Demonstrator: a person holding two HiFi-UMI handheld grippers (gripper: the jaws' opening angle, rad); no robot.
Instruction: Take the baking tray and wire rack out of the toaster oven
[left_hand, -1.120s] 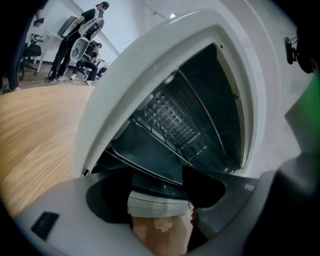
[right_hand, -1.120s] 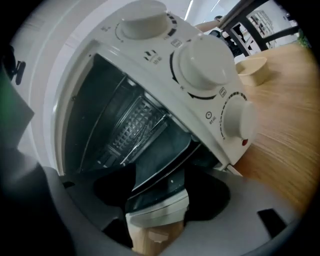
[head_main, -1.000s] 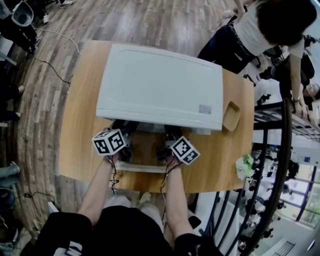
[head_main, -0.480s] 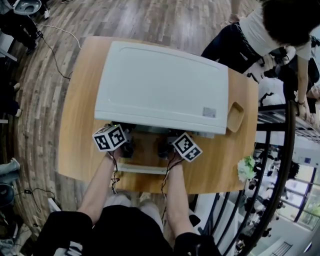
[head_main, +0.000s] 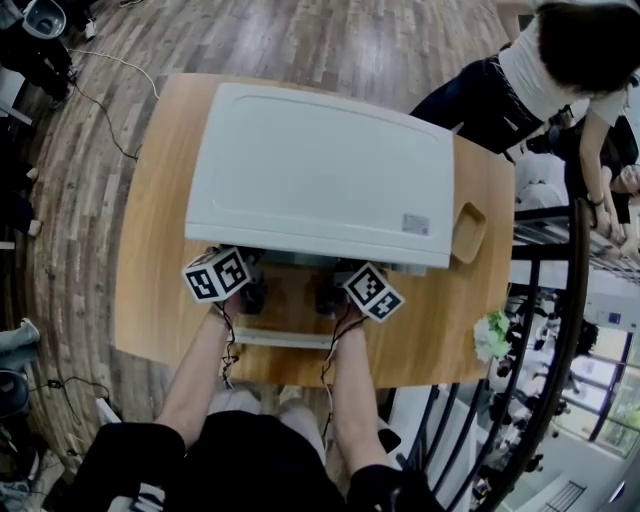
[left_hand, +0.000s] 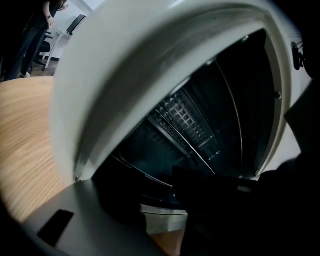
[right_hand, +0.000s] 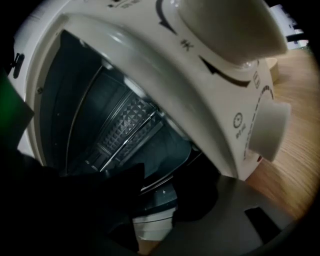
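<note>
A white toaster oven (head_main: 320, 170) stands on the wooden table (head_main: 150, 250), its door (head_main: 290, 312) folded down toward me. Both grippers reach into its mouth side by side: left gripper (head_main: 250, 272) and right gripper (head_main: 328, 278). Inside I see thin rack wires (left_hand: 222, 100) and a diamond-patterned panel (left_hand: 187, 117). A dark front rim of the tray (left_hand: 145, 172) (right_hand: 152, 186) runs between each pair of jaws. The jaws of the left gripper (left_hand: 165, 187) and right gripper (right_hand: 160, 197) have just been closing. Darkness hides whether the pads press on the rim.
The oven's control knobs (right_hand: 265, 131) sit right of the opening. A small wooden dish (head_main: 465, 232) lies beside the oven, and a white-green bundle (head_main: 490, 335) sits at the table's right edge. A person (head_main: 560, 70) stands at the far right, by a black railing (head_main: 570, 300).
Both grippers stay at the oven mouth. The person at the far right has shifted a little.
</note>
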